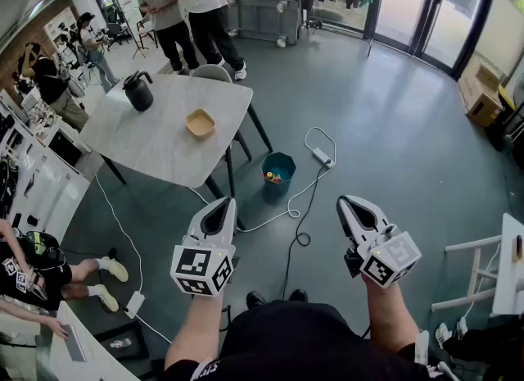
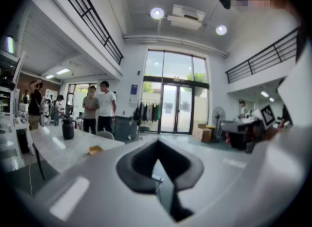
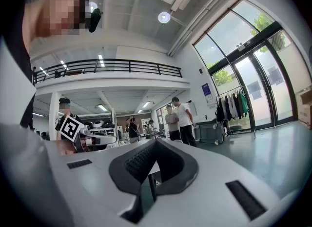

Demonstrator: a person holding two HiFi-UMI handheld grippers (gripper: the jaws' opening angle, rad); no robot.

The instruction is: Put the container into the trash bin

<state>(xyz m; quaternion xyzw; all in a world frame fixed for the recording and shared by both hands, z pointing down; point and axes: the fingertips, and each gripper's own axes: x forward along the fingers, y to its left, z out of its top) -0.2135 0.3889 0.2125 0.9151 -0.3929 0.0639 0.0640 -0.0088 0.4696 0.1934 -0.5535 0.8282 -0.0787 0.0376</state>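
A small tan container [image 1: 200, 123] sits on the grey table [image 1: 155, 146], also seen as a small yellow shape [image 2: 95, 149] in the left gripper view. The teal trash bin [image 1: 278, 170] stands on the floor by the table's near right corner, with some colourful bits inside. My left gripper [image 1: 227, 202] is held low in front of me, shut and holding nothing, its tips [image 2: 157, 143] pointing toward the table. My right gripper [image 1: 344, 201] hangs beside it, shut and holding nothing, jaws meeting at the tip [image 3: 155, 141]. Both are well short of the bin and the container.
A black kettle [image 1: 137, 90] stands at the table's far end, with a grey chair [image 1: 214, 72] behind it. A white cable and power strip [image 1: 321, 156] lie on the floor near the bin. People stand at the back [image 1: 192, 6]. Cardboard boxes [image 1: 479, 97] sit at right.
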